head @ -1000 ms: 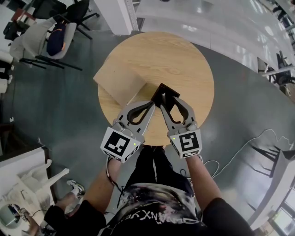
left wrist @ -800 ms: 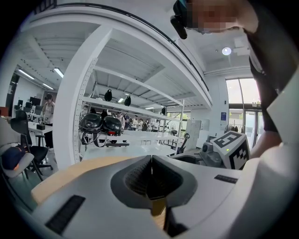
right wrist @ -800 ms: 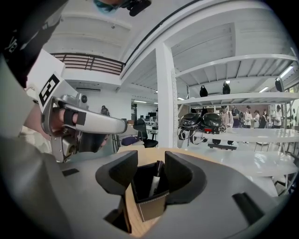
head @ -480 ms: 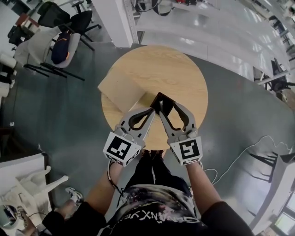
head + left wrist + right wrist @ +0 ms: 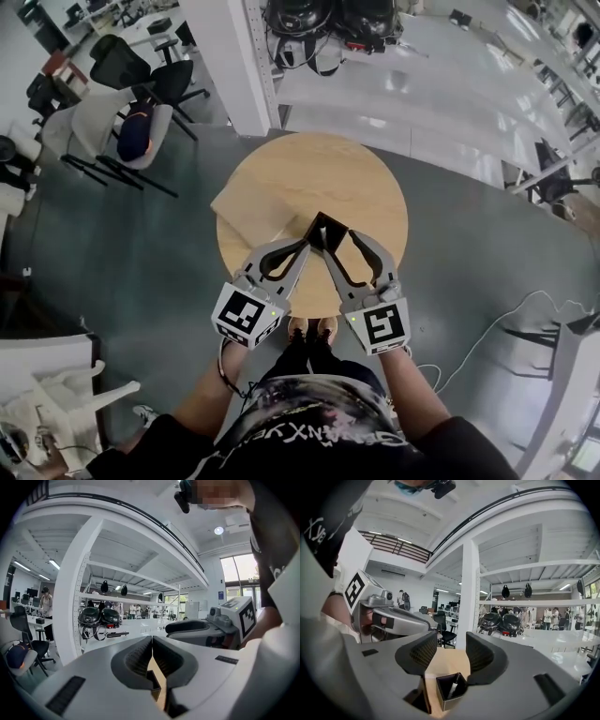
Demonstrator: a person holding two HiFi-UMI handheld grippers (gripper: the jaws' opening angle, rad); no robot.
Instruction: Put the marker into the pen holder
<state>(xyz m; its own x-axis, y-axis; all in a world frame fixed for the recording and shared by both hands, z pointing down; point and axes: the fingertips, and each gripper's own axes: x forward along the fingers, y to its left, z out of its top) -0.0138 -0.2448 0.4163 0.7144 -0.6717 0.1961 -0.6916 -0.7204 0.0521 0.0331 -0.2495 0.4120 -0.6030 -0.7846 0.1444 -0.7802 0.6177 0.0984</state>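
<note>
Right gripper (image 5: pixel 451 637), freshly opened and empty, rose from pen holder (image 5: pixel 452 702).

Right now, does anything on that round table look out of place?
Only the flat tan board, which sticks out past the round table's left edge. The black pen holder stands upright with the marker inside; nothing spilled.

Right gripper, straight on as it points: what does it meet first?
Likely nothing close: the right gripper aims over the pen holder and table, toward the white pillar beyond; depth unclear.
</note>
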